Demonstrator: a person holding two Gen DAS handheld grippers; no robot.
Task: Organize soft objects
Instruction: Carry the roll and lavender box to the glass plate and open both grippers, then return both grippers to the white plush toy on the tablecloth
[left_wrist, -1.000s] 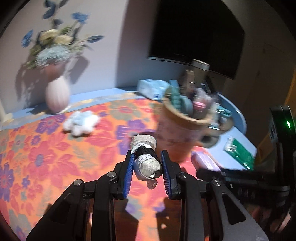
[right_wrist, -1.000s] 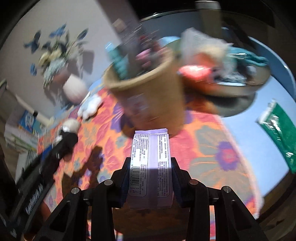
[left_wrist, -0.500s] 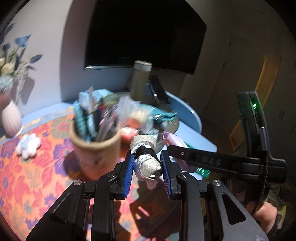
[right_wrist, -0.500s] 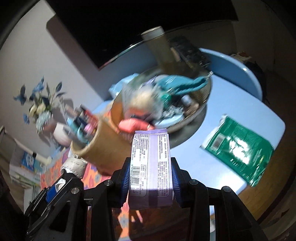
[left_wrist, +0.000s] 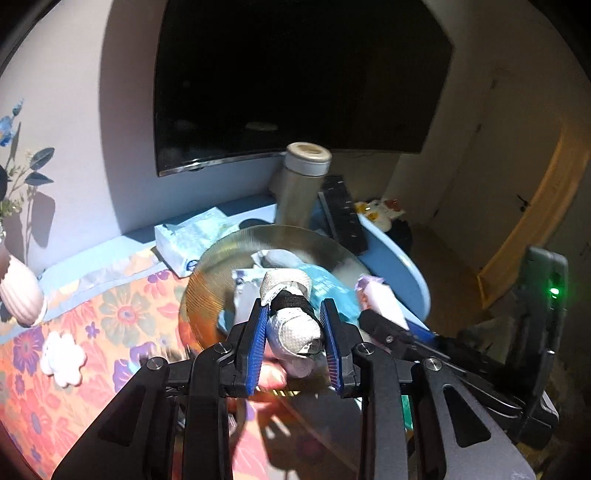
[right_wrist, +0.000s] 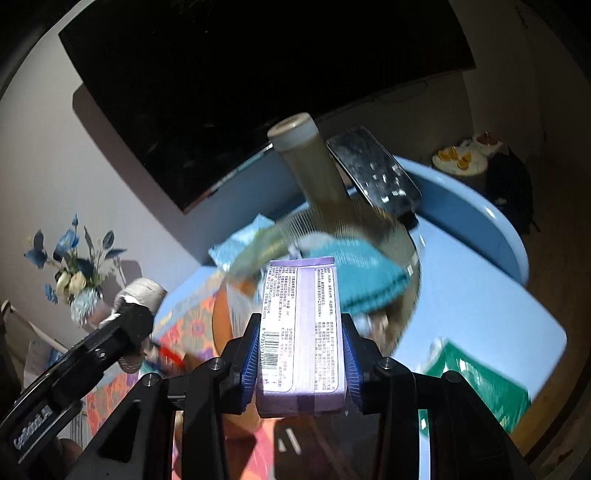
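Left fingers (left_wrist: 293, 341): we grip the sock roll (left_wrist: 291, 317), its long axis running away from us.
Right fingers (right_wrist: 299, 354): we clamp the purple pack (right_wrist: 301, 328) – lengthwise, pointing ahead.
Bowl (left_wrist: 221, 266): just beyond and below both loads, already holding a teal cloth (right_wrist: 365, 273).
Room: bottle (left_wrist: 301, 184) stands behind the rim – the counter (right_wrist: 480, 306) lies bare to the right.

The left gripper (left_wrist: 293, 341) clamps a rolled beige sock (left_wrist: 291, 317) between its blue fingers (left_wrist: 257, 339), above the gold bowl (left_wrist: 210, 280) of soft things.
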